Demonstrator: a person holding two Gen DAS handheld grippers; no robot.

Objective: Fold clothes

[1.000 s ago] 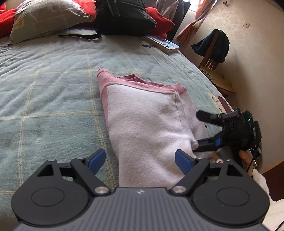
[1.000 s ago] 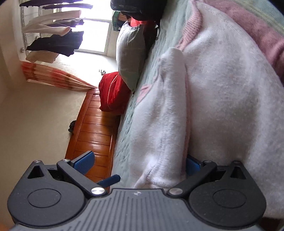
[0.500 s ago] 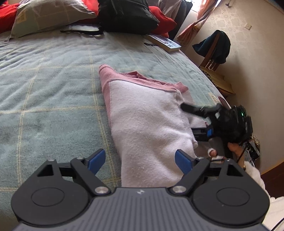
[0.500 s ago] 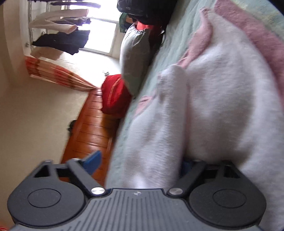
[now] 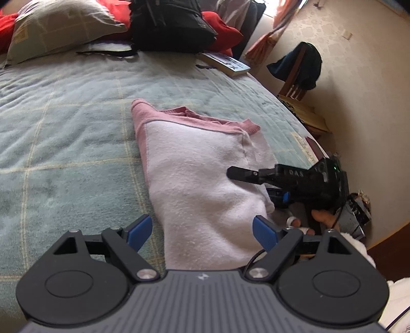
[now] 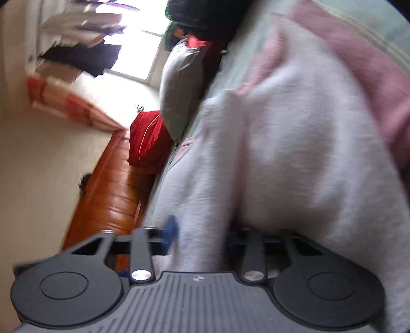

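Observation:
A pale pink garment (image 5: 200,174) with darker pink trim lies partly folded on the green checked bedspread (image 5: 64,128). My left gripper (image 5: 202,231) hovers open over its near end, one blue pad on each side and neither touching it. My right gripper (image 5: 252,184) comes in from the right edge of the bed, one finger on top of the garment's right edge and the other beneath it. In the blurred right wrist view its jaws are closing on a fold of the garment (image 6: 307,153); the right gripper (image 6: 201,234) has a blue pad against the cloth.
A pillow (image 5: 59,28), a black backpack (image 5: 171,23), red cushions (image 5: 225,33) and a book (image 5: 228,64) lie at the head of the bed. A chair (image 5: 297,69) draped with dark cloth stands by the wall. A hand (image 5: 320,217) holds the right gripper.
The right gripper's jaws have narrowed from wide open onto the garment's right edge, and it has slid further over the cloth. The left gripper has stayed in place, still open.

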